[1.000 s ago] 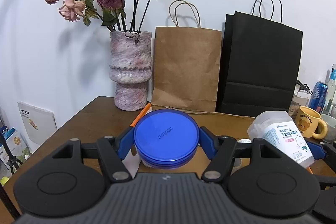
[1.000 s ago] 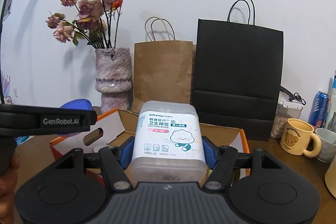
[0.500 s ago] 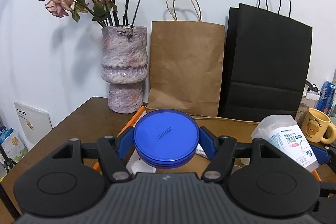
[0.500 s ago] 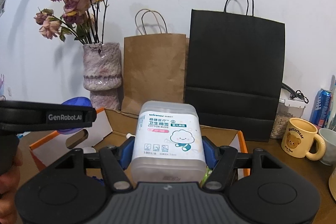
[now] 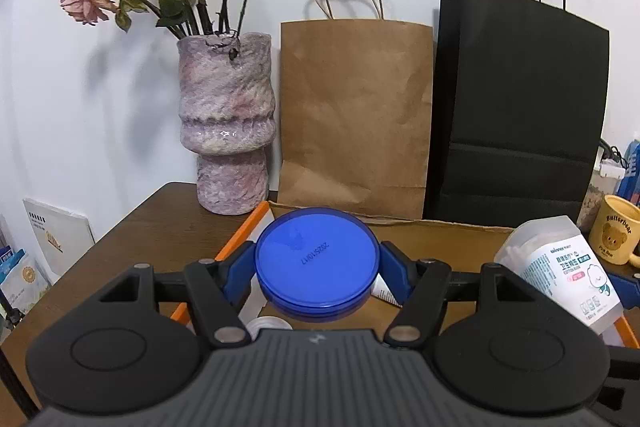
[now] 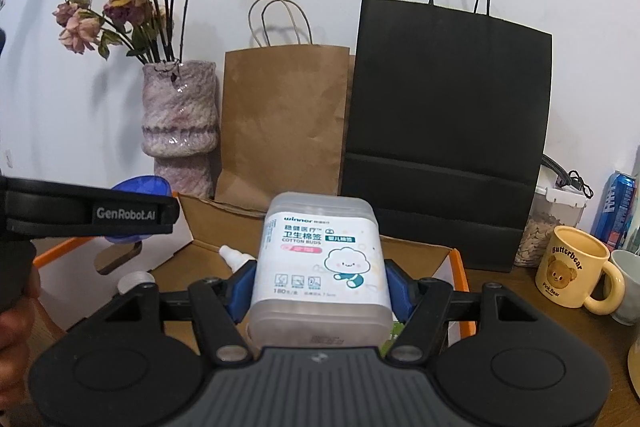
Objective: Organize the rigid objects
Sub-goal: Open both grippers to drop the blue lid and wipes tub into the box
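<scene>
Clamping blue tin (image 5: 317, 262), left gripper (image 5: 317, 269), right gripper (image 6: 320, 287) pinching cotton-bud box (image 6: 320, 267), perhaps a dropper bottle (image 6: 234, 254) right-view only.

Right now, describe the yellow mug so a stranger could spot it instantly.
Find the tall black paper bag against the wall. At its right foot stands a jar of seeds, and in front of it the yellow mug. Unlike the plain pale cup beside it, it bears a bear's face and "Butterbear".
</scene>
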